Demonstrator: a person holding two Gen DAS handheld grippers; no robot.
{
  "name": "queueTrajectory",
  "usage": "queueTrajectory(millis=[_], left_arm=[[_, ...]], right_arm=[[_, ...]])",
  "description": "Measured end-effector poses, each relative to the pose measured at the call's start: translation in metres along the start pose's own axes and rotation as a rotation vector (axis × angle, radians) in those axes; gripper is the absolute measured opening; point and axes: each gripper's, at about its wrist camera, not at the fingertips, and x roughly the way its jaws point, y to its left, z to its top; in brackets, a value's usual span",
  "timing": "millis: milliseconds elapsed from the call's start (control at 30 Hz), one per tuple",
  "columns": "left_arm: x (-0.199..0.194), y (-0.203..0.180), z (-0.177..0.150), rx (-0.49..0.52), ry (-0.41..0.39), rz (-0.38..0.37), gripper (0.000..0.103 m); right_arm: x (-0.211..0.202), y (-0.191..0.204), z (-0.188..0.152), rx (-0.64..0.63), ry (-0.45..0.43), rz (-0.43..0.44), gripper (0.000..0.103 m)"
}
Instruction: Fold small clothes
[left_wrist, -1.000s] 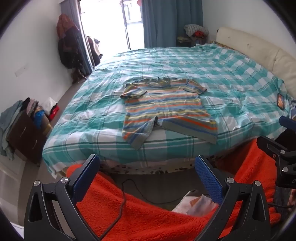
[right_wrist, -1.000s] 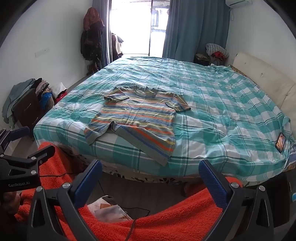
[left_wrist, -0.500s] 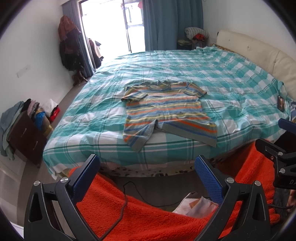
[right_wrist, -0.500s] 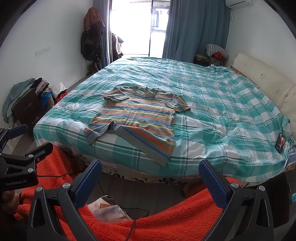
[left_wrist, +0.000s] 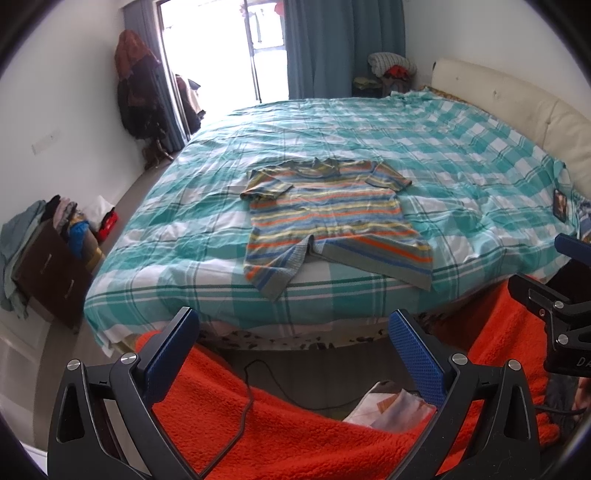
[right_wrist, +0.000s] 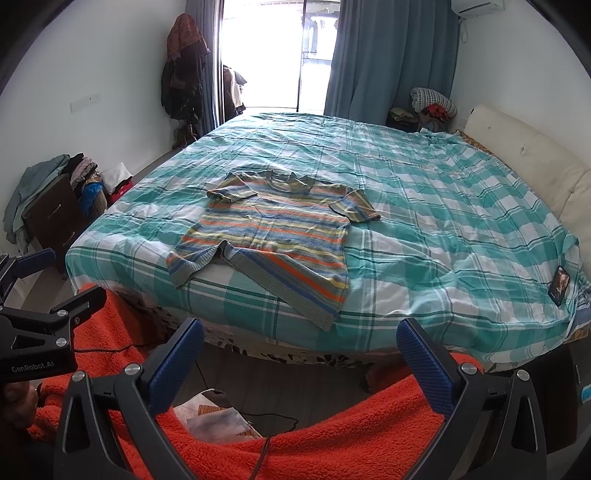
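Observation:
A small striped T-shirt (left_wrist: 328, 218) (right_wrist: 273, 236) lies spread out near the front edge of the bed, collar away from me, its lower hem split with one flap folded aside. My left gripper (left_wrist: 295, 332) hangs open below the bed edge, well short of the shirt, nothing between its blue pads (left_wrist: 417, 358). My right gripper (right_wrist: 299, 339) is open too, low in front of the bed and apart from the shirt. Each gripper shows at the edge of the other's view.
The bed with a teal checked cover (right_wrist: 424, 206) fills the room's middle. A phone (right_wrist: 557, 286) lies on its right edge. Orange fleece (left_wrist: 280, 424) covers the lap below the grippers. A dark drawer unit with piled clothes (left_wrist: 48, 254) stands left. Papers and a cable lie on the floor.
Both views have drifted slightly; the bed and shirt sit a little lower in the left wrist frame. The shirt has not moved and both grippers stay open.

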Motion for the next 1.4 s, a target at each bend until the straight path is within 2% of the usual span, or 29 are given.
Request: queueTrajectory(millis=[1400], left_arm=[[0.0065, 0.0037, -0.0081, 0.002, 0.022, 0.001, 0.103]], right_arm=[[0.0023, -0.0021, -0.0010, -0.002, 0.002, -0.009, 0.103]])
